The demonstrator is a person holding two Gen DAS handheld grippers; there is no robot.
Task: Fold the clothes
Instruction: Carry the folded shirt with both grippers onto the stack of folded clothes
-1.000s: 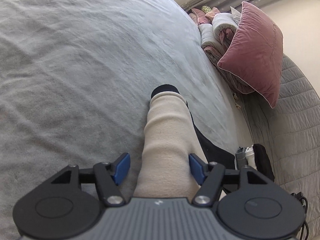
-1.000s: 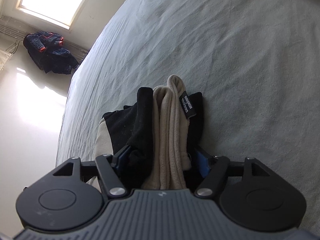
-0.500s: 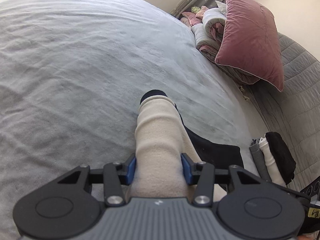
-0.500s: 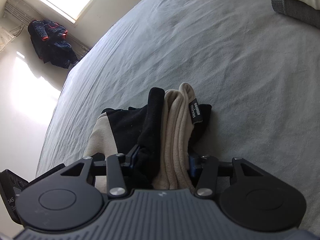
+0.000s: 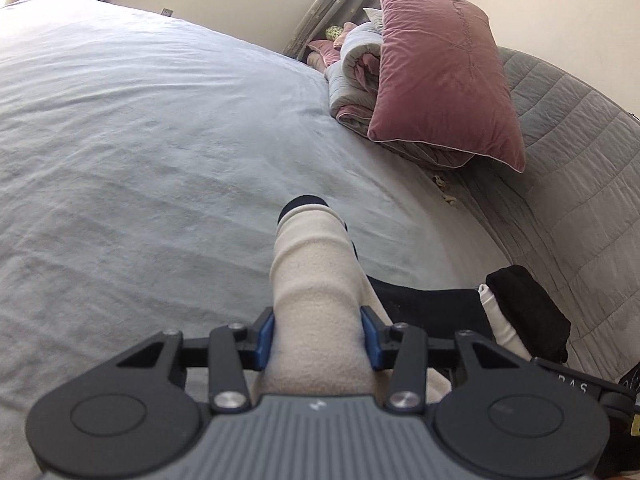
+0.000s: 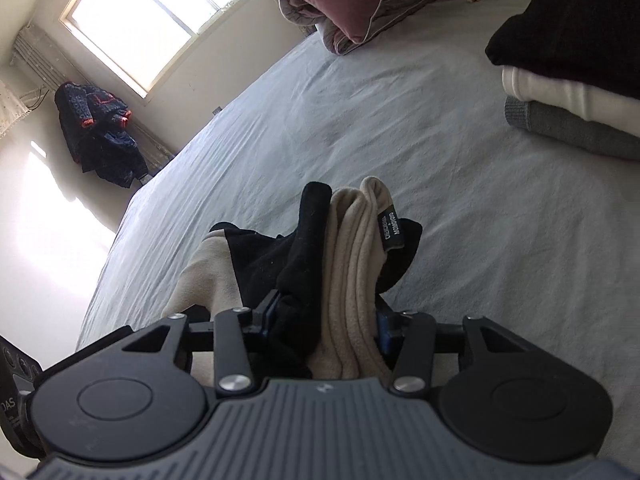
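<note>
My jaws in the left wrist view are clenched on a cream fold of the fleece garment [image 5: 316,280], which rises up the centre of the frame from my left gripper [image 5: 317,338]. The folded pile [image 5: 524,308] sits at lower right on the bed [image 5: 140,140].

In the right wrist view my right gripper [image 6: 326,326] pinches bunched black and cream layers at centre. To carry it well, I judge both grips should stay level, so the layers don't slip apart.

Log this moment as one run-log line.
left gripper: shut on beige-and-black garment | right gripper: shut on same garment | garment: bunched over bed
</note>
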